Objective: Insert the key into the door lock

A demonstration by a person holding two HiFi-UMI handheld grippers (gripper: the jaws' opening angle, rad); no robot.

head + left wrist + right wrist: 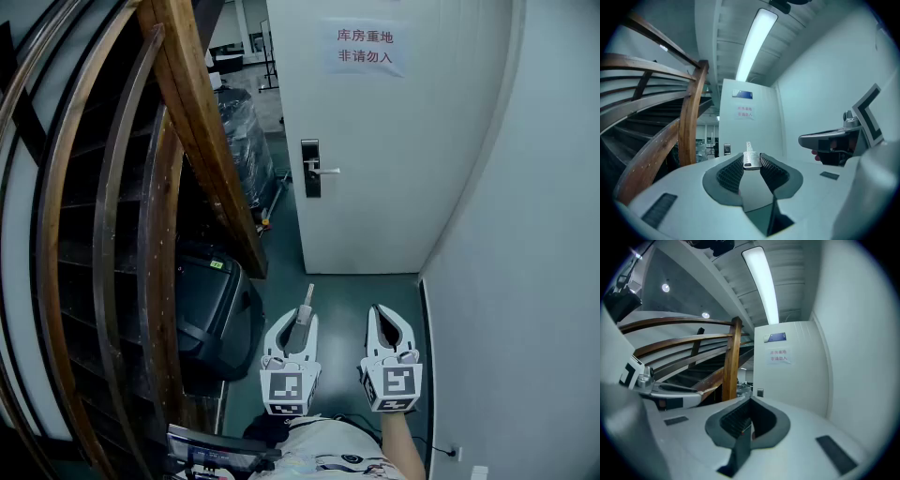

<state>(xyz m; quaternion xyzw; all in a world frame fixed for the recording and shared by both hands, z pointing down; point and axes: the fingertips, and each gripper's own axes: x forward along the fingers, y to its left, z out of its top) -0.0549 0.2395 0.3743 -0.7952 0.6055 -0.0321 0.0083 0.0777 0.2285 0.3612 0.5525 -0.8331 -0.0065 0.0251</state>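
My left gripper pinches the key at its tips; my right gripper is closed, empty. Meeting the lock off-line could twist the key loose.

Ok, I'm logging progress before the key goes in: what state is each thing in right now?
Left gripper: shut on flat silver key.
Key: gripped, tip toward door, not inserted.
Right gripper: shut, empty.
Black lock plate: no key in it.
Silver lever handle: level.

Door ahead, staircase left, wall right; lock on door
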